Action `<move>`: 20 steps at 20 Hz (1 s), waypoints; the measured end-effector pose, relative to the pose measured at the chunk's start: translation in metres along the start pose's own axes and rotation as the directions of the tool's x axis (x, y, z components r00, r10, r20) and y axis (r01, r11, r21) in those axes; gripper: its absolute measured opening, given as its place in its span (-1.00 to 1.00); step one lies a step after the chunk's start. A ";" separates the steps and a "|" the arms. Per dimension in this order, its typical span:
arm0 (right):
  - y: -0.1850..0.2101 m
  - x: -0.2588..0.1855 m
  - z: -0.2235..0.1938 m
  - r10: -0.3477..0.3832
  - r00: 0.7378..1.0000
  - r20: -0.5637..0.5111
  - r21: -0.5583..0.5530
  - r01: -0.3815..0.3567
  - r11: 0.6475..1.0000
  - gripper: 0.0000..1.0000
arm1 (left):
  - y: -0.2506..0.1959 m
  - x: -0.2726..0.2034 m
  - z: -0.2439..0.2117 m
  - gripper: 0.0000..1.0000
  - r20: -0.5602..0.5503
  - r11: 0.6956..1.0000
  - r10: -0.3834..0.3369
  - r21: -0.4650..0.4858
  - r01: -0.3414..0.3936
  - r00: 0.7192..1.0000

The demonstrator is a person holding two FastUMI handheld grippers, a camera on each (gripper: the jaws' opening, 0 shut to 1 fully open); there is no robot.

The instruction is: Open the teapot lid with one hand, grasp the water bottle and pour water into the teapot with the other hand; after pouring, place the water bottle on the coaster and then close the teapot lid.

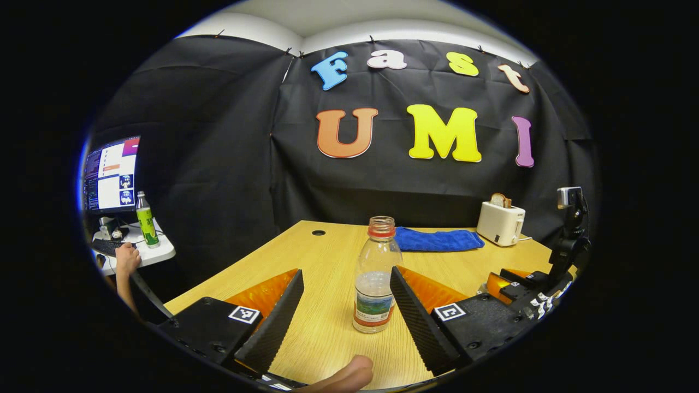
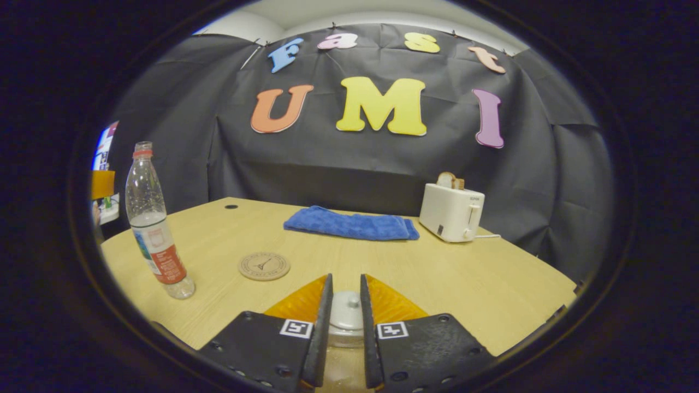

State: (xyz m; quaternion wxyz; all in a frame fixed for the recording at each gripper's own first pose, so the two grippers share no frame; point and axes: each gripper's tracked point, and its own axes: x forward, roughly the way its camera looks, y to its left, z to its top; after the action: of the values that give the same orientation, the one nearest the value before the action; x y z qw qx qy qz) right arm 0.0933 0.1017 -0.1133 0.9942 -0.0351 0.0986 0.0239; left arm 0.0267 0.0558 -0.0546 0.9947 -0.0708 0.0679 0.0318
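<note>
Bottle (image 1: 375, 284) uncapped, between wide left gripper (image 1: 346, 308) fingers; right gripper (image 2: 345, 314) narrow around lid (image 2: 346, 315). Advice: close squarely, lift upright.

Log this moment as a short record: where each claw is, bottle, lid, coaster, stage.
left claw: open, fingers either side of the water bottle, not touching
right claw: narrowed around the teapot lid; contact unclear
water bottle: upright on the table, uncapped, partly filled
coaster: bare, beside the bottle
stage: bottle not yet grasped
</note>
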 end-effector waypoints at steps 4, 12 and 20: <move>0.001 0.001 0.000 0.023 1.000 0.021 0.033 -0.023 0.999 -0.40 | -0.003 -0.001 0.003 0.99 0.007 1.000 -0.013 0.010 0.013 1.000; -0.006 0.004 0.002 0.032 0.998 0.057 0.029 -0.033 0.999 -0.98 | -0.024 0.002 -0.006 0.99 -0.004 0.996 -0.093 0.003 0.093 0.996; -0.016 -0.014 0.022 0.037 0.992 0.121 0.041 -0.042 0.998 -0.99 | -0.033 0.015 -0.019 0.99 0.004 0.987 -0.163 0.011 0.163 0.987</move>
State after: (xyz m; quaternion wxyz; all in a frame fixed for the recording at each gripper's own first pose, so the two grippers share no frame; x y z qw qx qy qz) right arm 0.0850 0.0869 -0.0877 0.9982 -0.0098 0.0396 0.0434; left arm 0.0418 0.0215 -0.0705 0.9945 -0.0708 0.0596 -0.0500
